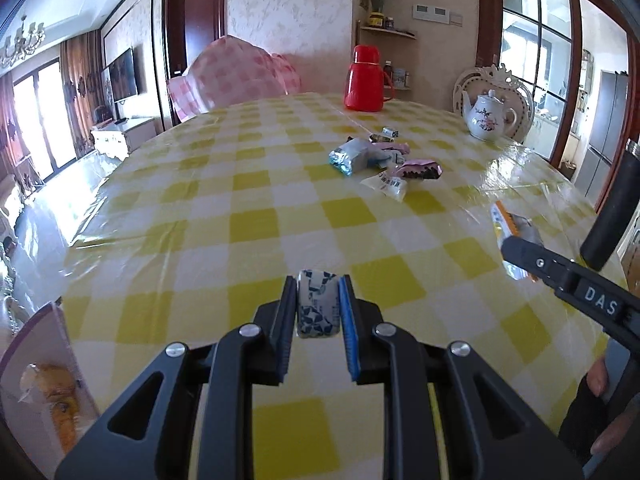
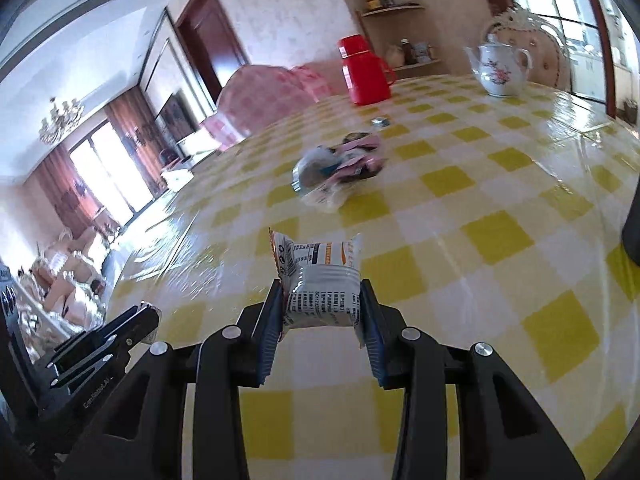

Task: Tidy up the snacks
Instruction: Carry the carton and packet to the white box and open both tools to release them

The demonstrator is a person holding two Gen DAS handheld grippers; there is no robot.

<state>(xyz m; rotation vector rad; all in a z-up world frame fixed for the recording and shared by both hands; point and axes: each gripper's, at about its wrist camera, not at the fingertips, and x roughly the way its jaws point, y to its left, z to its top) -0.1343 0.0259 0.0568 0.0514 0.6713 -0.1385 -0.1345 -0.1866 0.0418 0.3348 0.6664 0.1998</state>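
Note:
My left gripper [image 1: 317, 280] is shut on a small blue-and-white snack packet [image 1: 316, 304], held above the yellow checked table [image 1: 248, 216]. My right gripper [image 2: 320, 282] is shut on a white-and-orange snack packet [image 2: 320, 276], also above the table. In the left wrist view the right gripper [image 1: 516, 248] shows at the right edge with its packet [image 1: 512, 222]. A pile of several wrapped snacks [image 1: 376, 160] lies mid-table ahead; it shows blurred in the right wrist view [image 2: 340, 168]. The left gripper shows at the lower left of the right wrist view [image 2: 120, 328].
A red thermos [image 1: 363, 80] and a white floral teapot [image 1: 486, 116] stand at the table's far side. A box [image 1: 44, 380] with an orange snack inside sits at the left wrist view's lower left. Chairs stand behind the table.

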